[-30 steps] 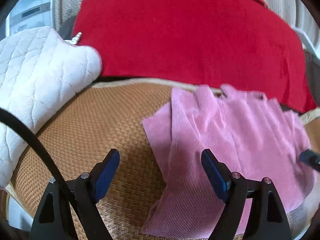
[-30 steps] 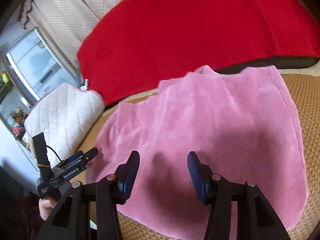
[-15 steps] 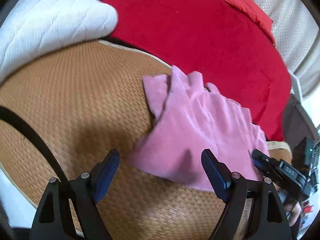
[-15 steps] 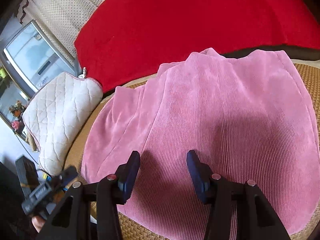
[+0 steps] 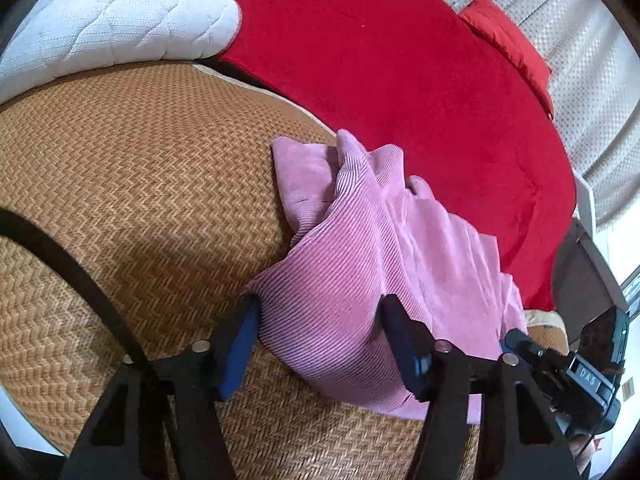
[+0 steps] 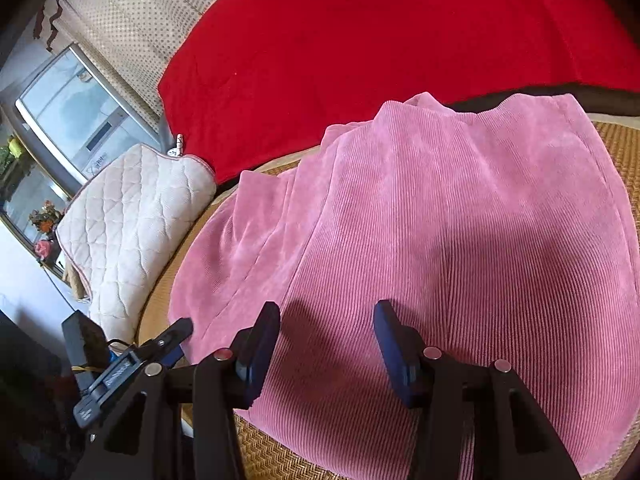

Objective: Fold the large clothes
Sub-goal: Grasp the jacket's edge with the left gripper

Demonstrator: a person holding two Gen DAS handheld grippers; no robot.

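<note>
A pink corduroy garment [image 5: 360,280] lies partly folded on a woven straw mat [image 5: 140,200]. My left gripper [image 5: 320,336] is low over the garment's near left corner. Its jaws are closing with a bulge of the pink cloth between them; the left pad [image 5: 244,340] sits at the cloth's edge and the right pad [image 5: 400,340] rests against the fabric. In the right wrist view the garment [image 6: 460,240] spreads wide, and my right gripper [image 6: 326,348] hovers open over its near edge, holding nothing. The left gripper [image 6: 132,356] shows there at the garment's left corner.
A red blanket [image 5: 400,80] covers the bed behind the mat. A white quilted cushion [image 6: 132,220] lies at the mat's left end. Dotted curtains [image 5: 592,80] hang behind, and a glass-fronted cabinet [image 6: 72,120] stands far left. The mat's near edge [image 6: 280,456] is just below the right gripper.
My left gripper rolled and dropped towards the garment's near left corner, and its jaws have narrowed around the cloth. The right gripper stayed nearly still with its jaws unchanged.
</note>
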